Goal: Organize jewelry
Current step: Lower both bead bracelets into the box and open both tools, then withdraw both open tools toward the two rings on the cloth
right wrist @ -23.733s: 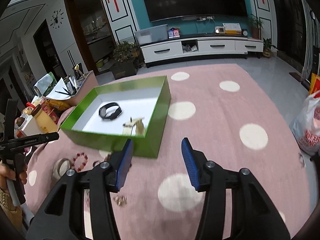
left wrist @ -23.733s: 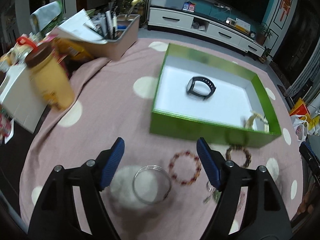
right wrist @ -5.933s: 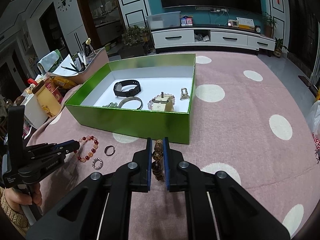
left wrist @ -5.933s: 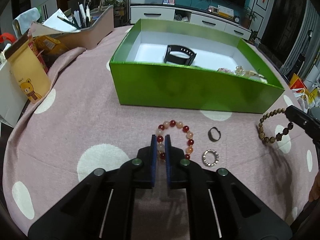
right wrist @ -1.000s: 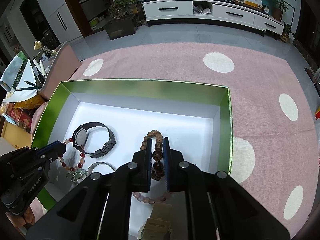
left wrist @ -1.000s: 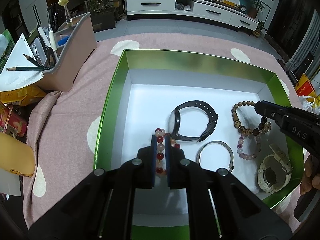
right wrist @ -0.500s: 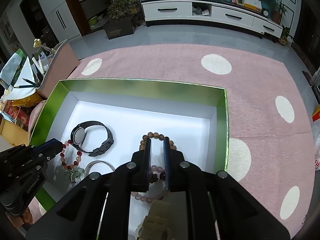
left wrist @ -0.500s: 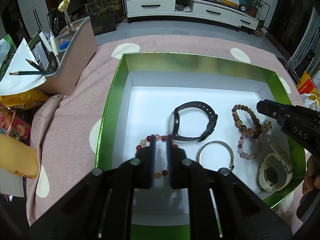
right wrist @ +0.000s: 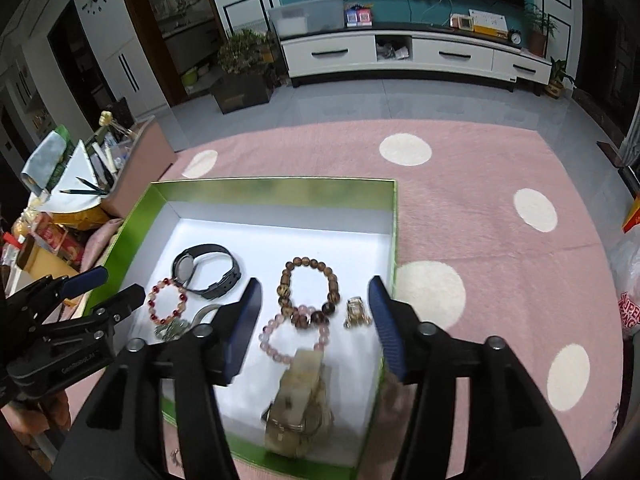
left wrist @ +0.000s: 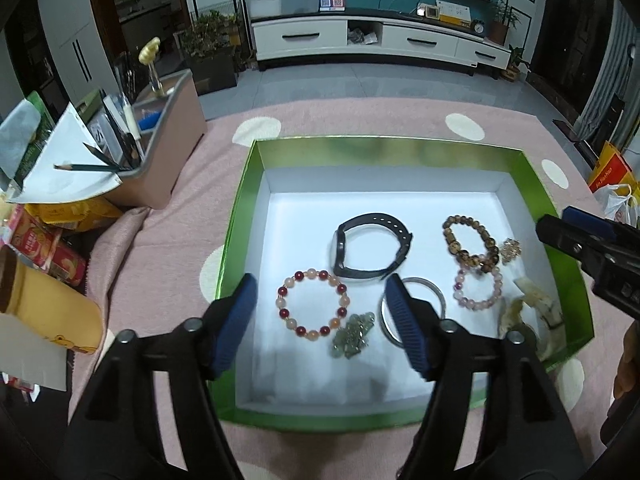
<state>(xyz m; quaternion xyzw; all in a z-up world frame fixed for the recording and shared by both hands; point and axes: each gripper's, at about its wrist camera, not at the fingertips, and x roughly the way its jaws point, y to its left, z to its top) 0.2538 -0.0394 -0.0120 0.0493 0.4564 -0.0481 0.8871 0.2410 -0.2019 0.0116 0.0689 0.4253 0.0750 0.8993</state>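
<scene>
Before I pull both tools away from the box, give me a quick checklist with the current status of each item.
1. Left tool open, holding nothing: ok.
2. Right tool open, holding nothing: ok.
3. Red bead bracelet flat on the green box floor: ok.
4. Brown bead bracelet in the box, overlapping the pink bead bracelet: ok.
5. Rings left outside on the tablecloth: cannot tell, not in view.

Pencil-filled desk organizer sits beside snack packets on polka-dot cloth.

Both grippers now wide apart — red bracelet, brown bracelet freed.
</scene>
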